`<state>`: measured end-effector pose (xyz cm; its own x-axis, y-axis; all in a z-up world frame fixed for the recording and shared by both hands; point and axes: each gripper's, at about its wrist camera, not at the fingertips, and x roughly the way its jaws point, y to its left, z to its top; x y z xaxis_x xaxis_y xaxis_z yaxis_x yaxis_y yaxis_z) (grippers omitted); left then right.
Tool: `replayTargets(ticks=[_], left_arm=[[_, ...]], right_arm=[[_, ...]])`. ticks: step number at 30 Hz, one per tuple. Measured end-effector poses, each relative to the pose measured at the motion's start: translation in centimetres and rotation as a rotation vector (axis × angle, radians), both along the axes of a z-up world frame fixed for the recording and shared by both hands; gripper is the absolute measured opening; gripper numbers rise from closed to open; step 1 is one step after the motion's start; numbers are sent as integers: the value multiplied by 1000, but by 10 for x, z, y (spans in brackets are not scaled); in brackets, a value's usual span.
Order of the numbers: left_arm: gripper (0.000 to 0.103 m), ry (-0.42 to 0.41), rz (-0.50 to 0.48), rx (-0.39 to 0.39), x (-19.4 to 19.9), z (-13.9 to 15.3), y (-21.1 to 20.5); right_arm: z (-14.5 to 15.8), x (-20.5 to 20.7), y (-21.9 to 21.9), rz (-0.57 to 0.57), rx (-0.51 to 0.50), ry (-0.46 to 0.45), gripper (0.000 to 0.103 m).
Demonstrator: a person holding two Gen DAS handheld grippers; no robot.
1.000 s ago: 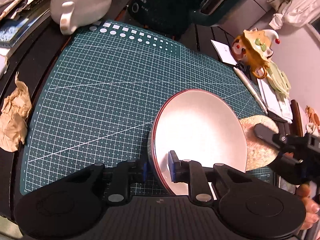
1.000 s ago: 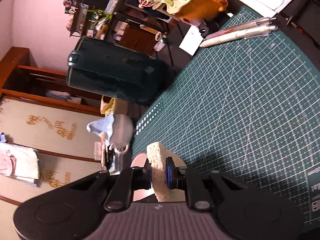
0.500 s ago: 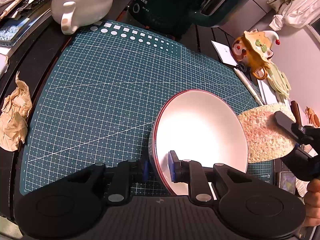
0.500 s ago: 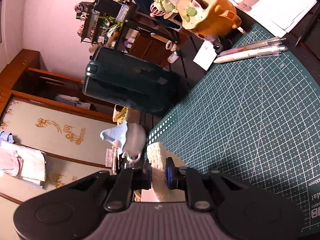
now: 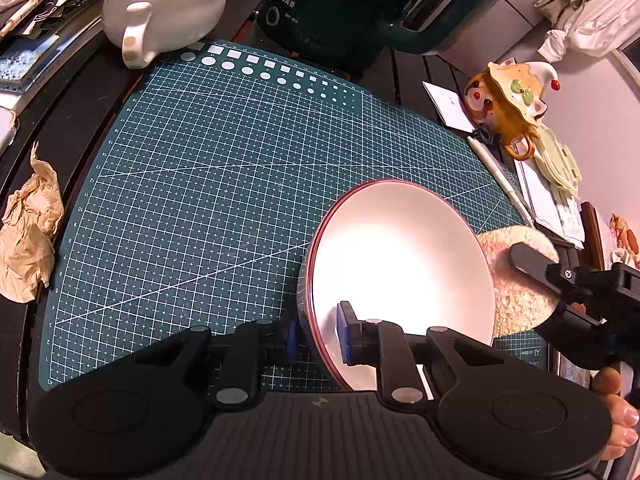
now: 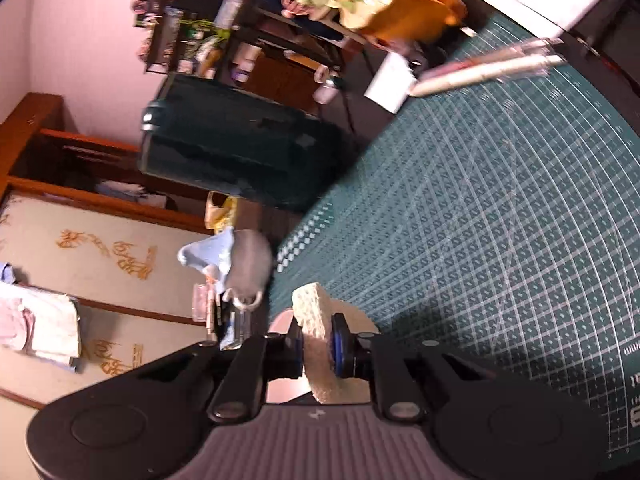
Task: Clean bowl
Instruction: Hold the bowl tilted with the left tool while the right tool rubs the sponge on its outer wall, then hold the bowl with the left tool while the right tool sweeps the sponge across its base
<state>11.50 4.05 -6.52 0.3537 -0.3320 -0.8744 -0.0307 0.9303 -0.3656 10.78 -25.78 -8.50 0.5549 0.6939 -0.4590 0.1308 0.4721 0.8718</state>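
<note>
Tilting on edge, white bowl (image 5: 400, 256), thin red rim, glossy interior

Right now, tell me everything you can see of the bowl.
The bowl is round and shallow, glossy white inside with a thin dark red rim, apparently ceramic. It looks empty and clean. It is tipped up over the green cutting mat, its inside facing the left wrist camera. The left gripper pinches its near rim, one finger inside, one outside. The sponge sits at its right edge, behind the rim.
</note>
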Motion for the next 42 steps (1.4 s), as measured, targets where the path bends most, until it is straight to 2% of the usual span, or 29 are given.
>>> replayTargets(ticks=[4, 9, 14, 19, 25, 30, 35, 40, 42], left_arm=[[19, 0, -1, 1, 1, 0, 0], [19, 0, 0, -2, 1, -1, 0], [19, 1, 0, 1, 0, 0, -1], [19, 2, -1, -2, 1, 1, -1], [19, 2, -1, -1, 2, 1, -2], [19, 3, 0, -5, 3, 0, -1], [19, 4, -2, -5, 6, 0, -1], [19, 1, 0, -6, 5, -1, -1], [19, 0, -1, -4, 4, -1, -2]], right_arm=[[9, -2, -4, -17, 34, -54, 13], [-7, 2, 5, 9, -6, 26, 13], [8, -1, -4, -21, 44, -49, 13], [-11, 2, 7, 11, -8, 39, 13], [8, -1, -4, -20, 39, -41, 13], [-12, 2, 6, 2, 9, 46, 13], [7, 0, -1, -8, 28, -37, 13], [-12, 4, 8, 11, -7, 48, 13], [-5, 3, 3, -2, 14, 29, 13]])
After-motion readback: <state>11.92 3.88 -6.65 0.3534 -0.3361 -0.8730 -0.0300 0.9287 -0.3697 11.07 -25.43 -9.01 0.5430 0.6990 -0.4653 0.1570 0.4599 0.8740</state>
